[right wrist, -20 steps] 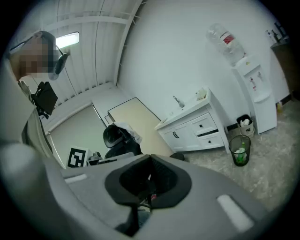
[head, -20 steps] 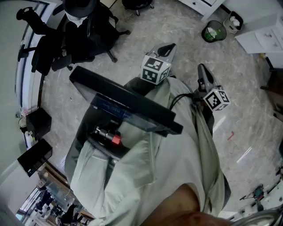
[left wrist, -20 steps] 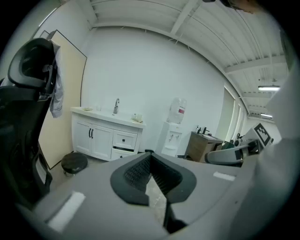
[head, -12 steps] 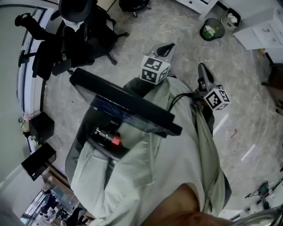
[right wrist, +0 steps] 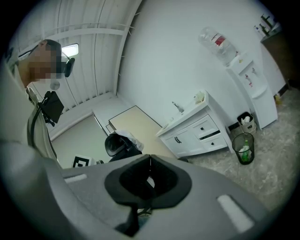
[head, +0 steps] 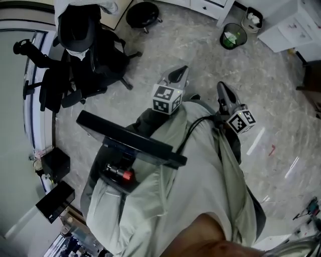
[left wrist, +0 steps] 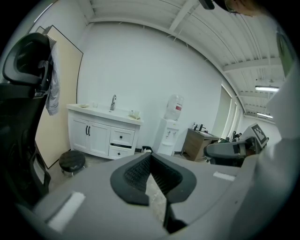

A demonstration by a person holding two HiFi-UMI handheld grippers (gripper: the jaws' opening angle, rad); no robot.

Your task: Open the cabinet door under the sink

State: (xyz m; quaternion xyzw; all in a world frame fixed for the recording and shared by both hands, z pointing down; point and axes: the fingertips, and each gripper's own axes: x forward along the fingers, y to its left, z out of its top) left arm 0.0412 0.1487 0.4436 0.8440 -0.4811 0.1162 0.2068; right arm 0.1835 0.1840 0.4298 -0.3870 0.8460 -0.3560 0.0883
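The white sink cabinet [left wrist: 101, 136] stands far across the room against the wall, a tap on its top and two doors with black handles [left wrist: 87, 131] shut. It also shows in the right gripper view [right wrist: 194, 133] and at the head view's top edge [head: 210, 6]. My left gripper [head: 178, 75] is held out at waist height over the floor, jaws shut and empty [left wrist: 151, 155]. Beside it, my right gripper [head: 222, 90] is also shut on nothing [right wrist: 150, 159]. Both are far from the cabinet.
A black office chair [head: 85, 55] draped with clothes stands on the left. A round black stool [left wrist: 71, 161] sits before the cabinet. A waste bin [head: 230, 36] and a water dispenser [left wrist: 171, 129] stand right of it, a wooden desk [left wrist: 197, 143] further right.
The floor has slid downward in the head view, bringing the stool and the cabinet's drawers in at the top. Both grippers sit slightly higher and further left in the picture, still shut.
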